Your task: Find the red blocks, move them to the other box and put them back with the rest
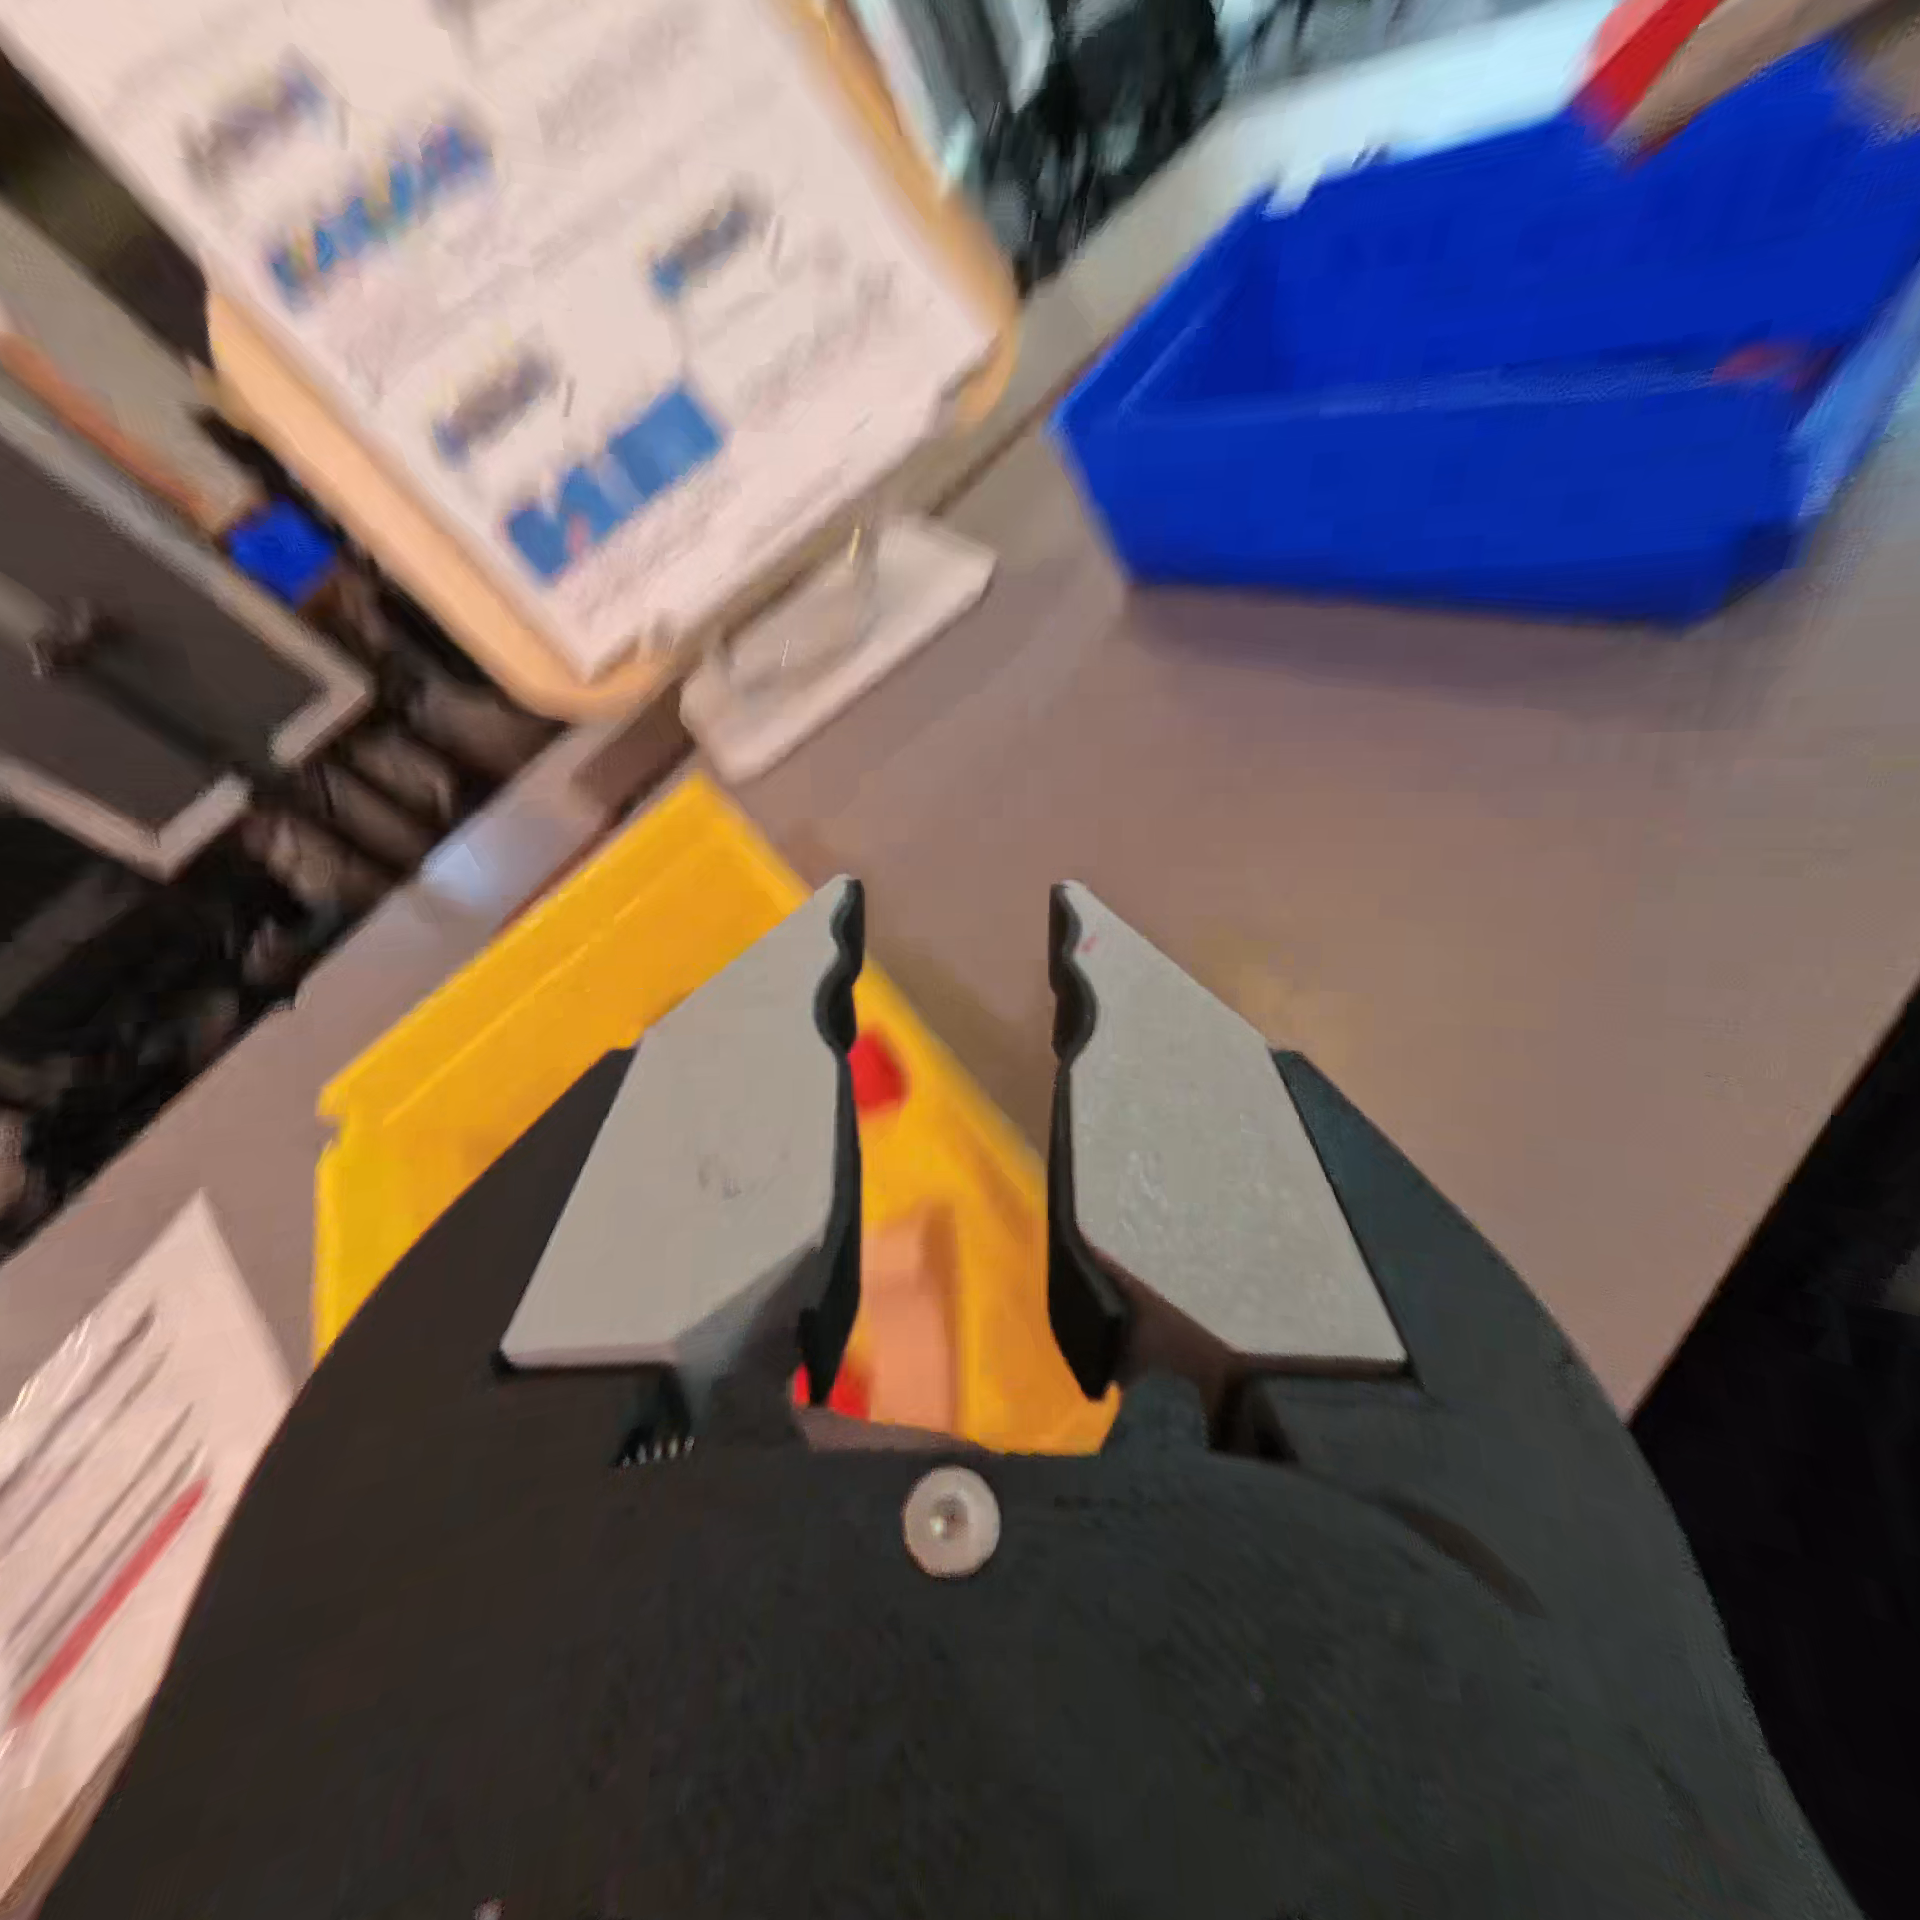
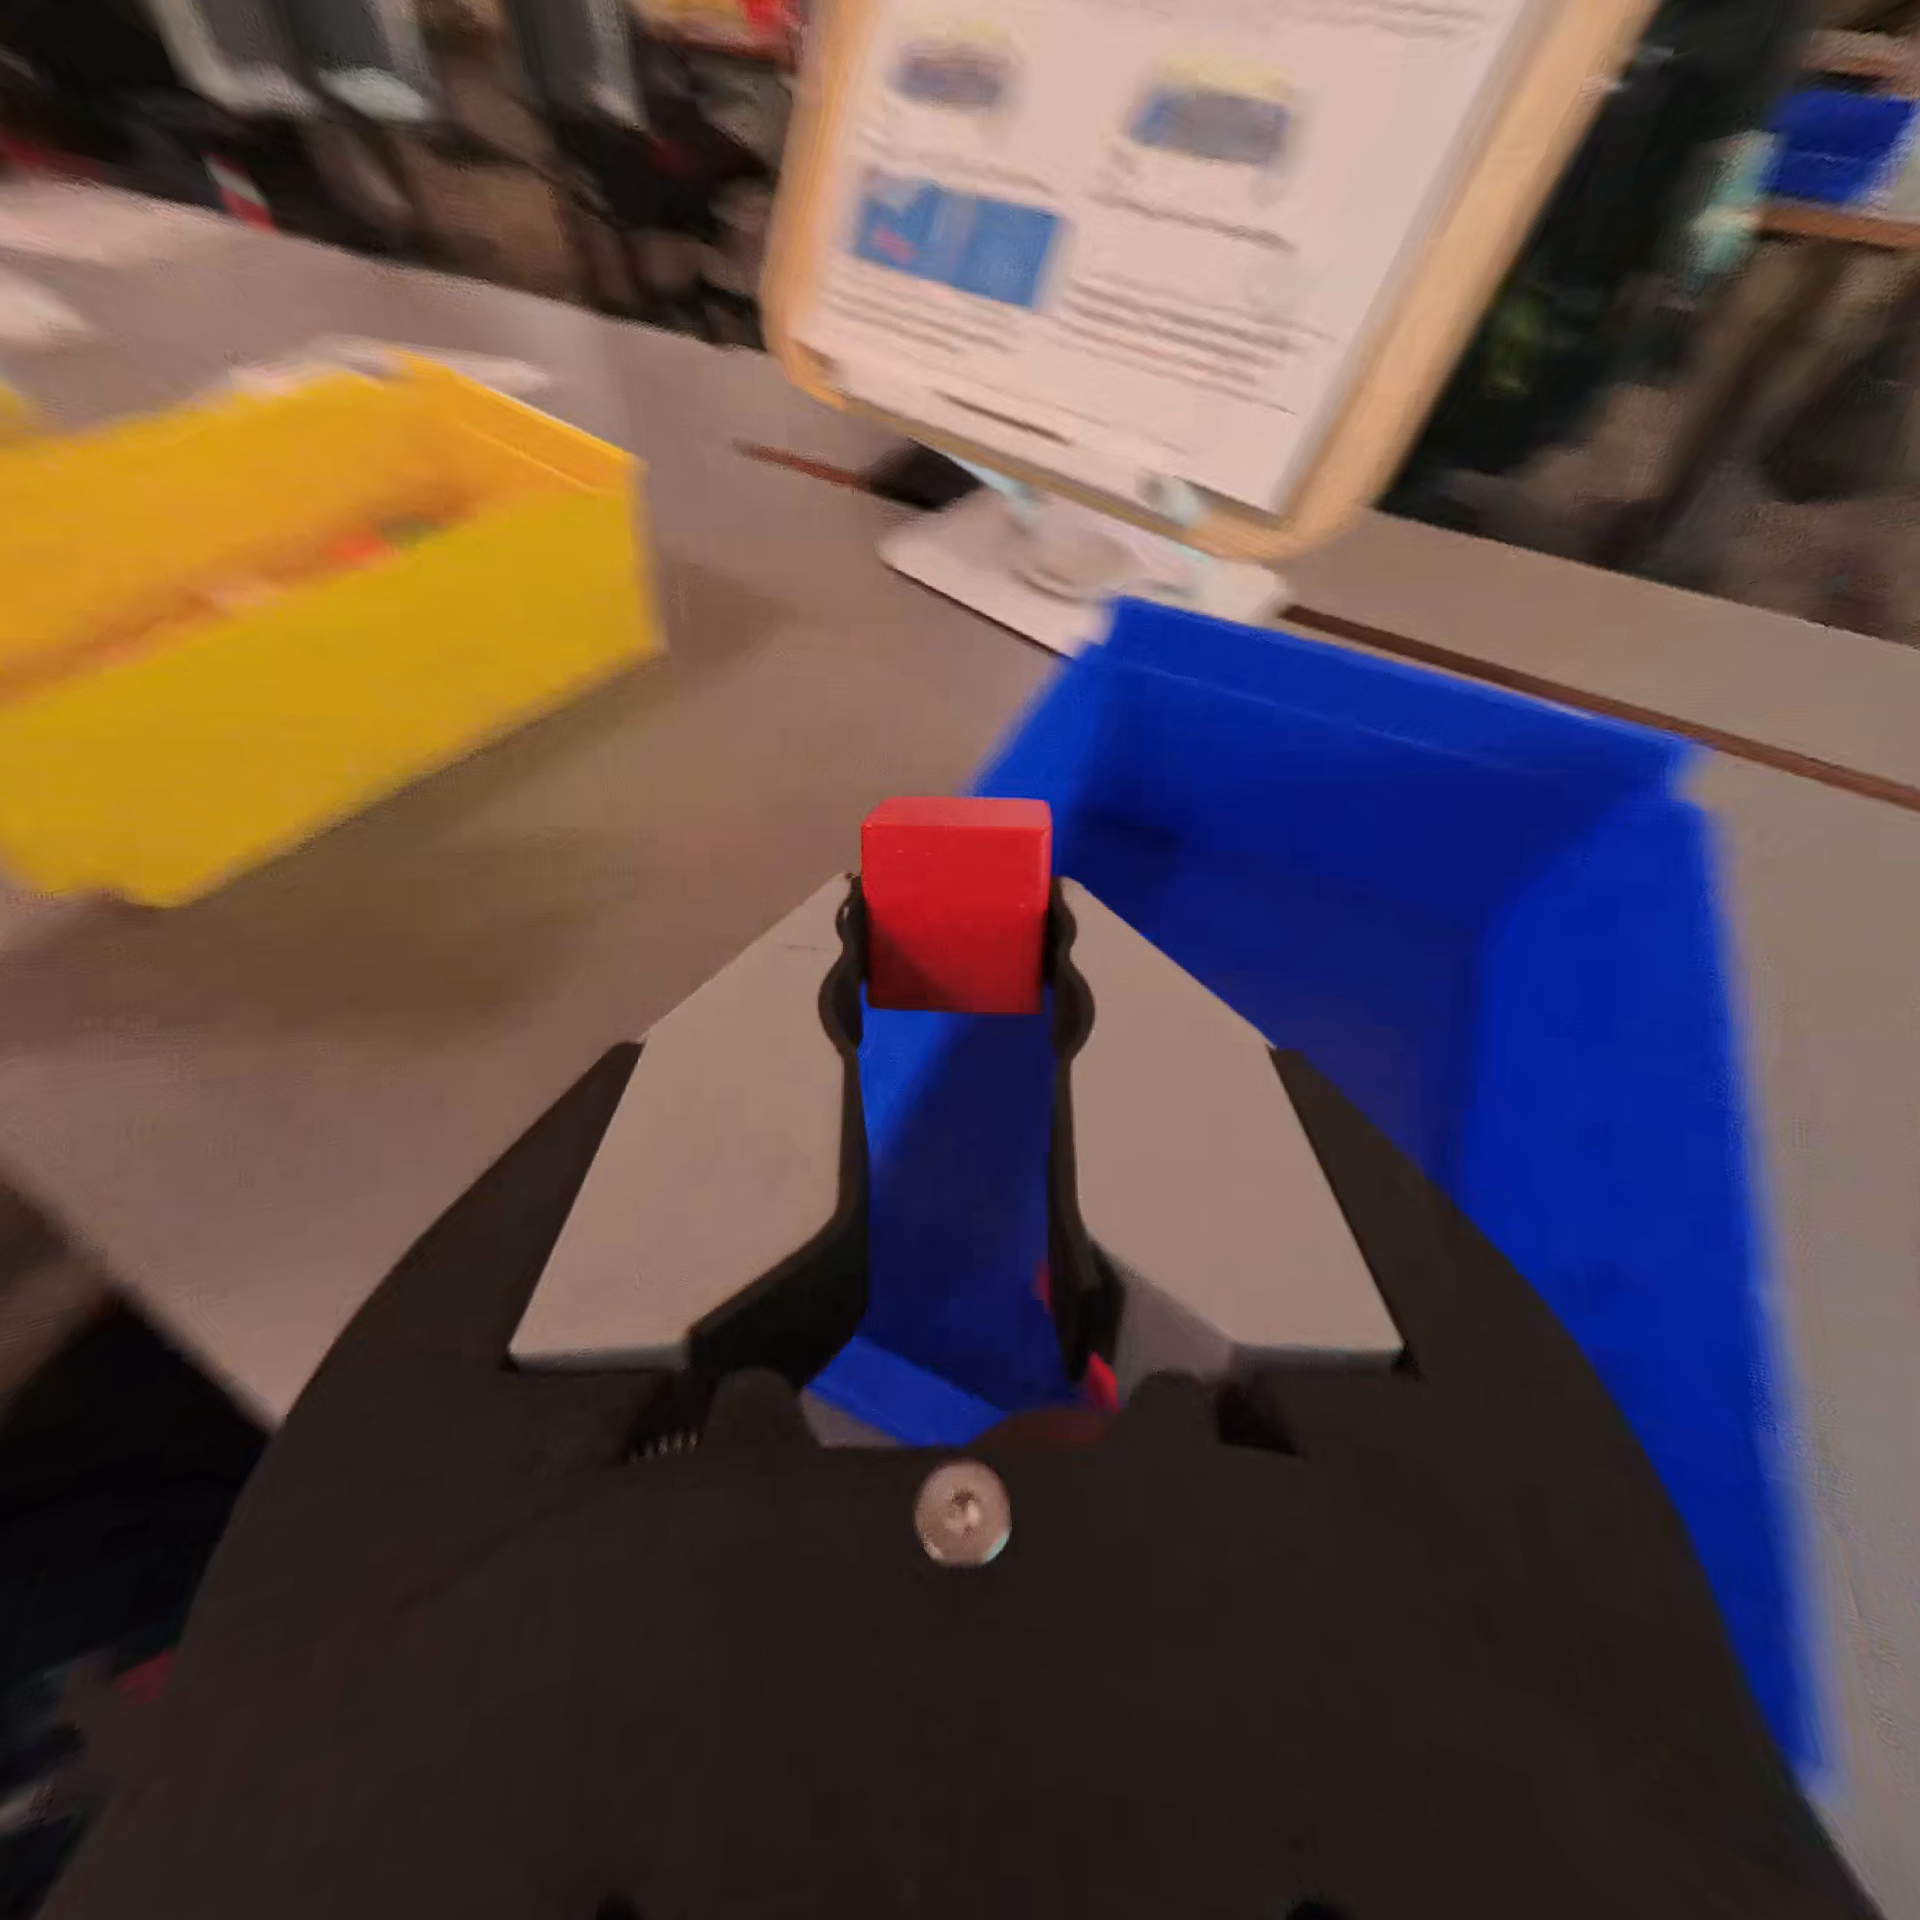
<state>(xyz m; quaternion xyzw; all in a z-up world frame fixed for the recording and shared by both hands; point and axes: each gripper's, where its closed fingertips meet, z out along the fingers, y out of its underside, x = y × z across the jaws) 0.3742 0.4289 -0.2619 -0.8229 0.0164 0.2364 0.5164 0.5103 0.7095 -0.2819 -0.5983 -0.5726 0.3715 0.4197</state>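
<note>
The right gripper clamps a red block over the blue box. The left gripper hangs part open and bare above the yellow box. A framed sign stands on the tabletop behind both boxes.

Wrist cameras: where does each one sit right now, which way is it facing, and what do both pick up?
Left wrist view: on the left gripper, looking along its open, empty fingers over the yellow box toward the blue box.
Right wrist view: on the right gripper, fingers clamped on a red block, at the blue box; yellow box to the left.
Shared: both boxes, grey table, standing sign.
</note>
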